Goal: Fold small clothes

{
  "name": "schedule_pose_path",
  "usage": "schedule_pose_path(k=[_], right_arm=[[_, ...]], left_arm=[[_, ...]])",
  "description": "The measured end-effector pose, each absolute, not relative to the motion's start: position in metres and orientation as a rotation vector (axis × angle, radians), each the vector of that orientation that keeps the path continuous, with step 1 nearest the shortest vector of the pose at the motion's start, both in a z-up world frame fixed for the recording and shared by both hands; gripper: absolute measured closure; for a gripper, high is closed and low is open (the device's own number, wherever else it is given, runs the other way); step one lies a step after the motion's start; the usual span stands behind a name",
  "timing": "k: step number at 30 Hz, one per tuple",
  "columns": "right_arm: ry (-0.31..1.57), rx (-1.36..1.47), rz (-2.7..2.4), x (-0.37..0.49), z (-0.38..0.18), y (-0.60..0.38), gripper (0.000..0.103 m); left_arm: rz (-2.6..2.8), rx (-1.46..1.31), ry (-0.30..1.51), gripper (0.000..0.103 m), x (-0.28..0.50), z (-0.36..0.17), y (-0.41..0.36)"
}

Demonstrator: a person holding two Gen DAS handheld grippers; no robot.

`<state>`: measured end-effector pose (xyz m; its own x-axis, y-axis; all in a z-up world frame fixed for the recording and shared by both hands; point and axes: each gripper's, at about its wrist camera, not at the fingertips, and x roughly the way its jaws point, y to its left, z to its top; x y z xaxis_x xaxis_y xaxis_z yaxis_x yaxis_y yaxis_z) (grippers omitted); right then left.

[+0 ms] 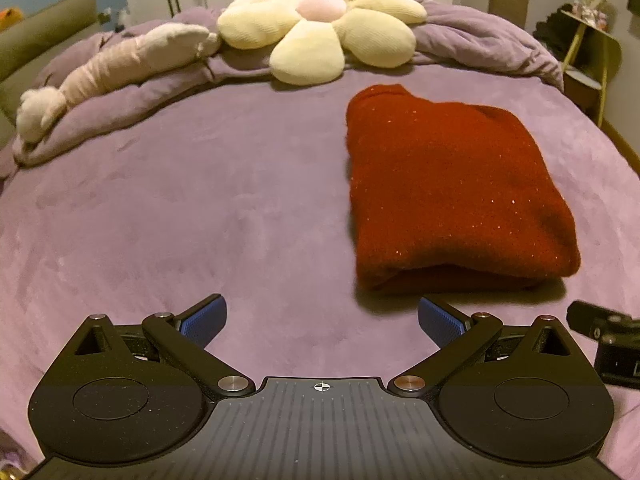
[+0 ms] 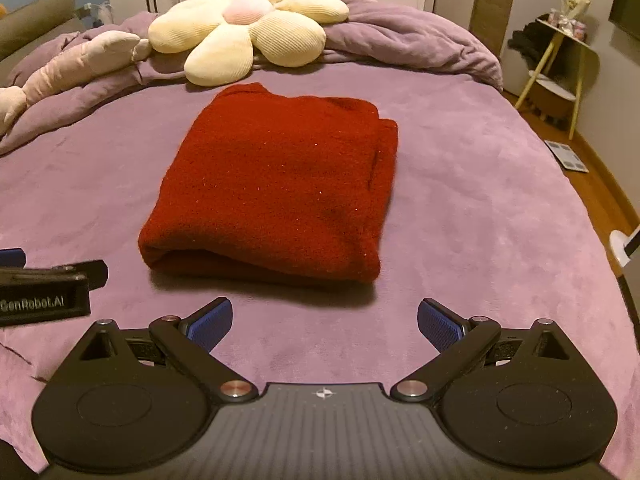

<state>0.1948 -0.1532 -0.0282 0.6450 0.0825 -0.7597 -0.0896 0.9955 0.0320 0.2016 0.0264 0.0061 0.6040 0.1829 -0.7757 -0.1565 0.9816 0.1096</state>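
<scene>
Two grippers: left gripper [image 1: 322, 320] and right gripper [image 2: 325, 322] both hovered over the bed [image 2: 460, 208], fingers spread apart, holding nothing.
Red sweater [image 2: 272, 184]: lay folded just ahead of the right gripper, ahead-right of the left.
Writing: "GenRobot.AI" on the left gripper's side.
Beyond: flower pillow [image 2: 248, 20].

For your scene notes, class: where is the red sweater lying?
The red sweater lies folded on the purple bedspread, centred in the right wrist view, just below the flower pillow.
</scene>
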Motion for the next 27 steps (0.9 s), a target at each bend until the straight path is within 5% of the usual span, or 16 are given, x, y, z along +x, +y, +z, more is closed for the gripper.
schedule_pose_path(k=[27], right_arm=[[0.924, 0.033, 0.056, 0.2023, -0.027, -0.1583, 0.004]], left_arm=[[0.195, 0.071, 0.935, 0.0, 0.2053, 0.0089, 0.0194]])
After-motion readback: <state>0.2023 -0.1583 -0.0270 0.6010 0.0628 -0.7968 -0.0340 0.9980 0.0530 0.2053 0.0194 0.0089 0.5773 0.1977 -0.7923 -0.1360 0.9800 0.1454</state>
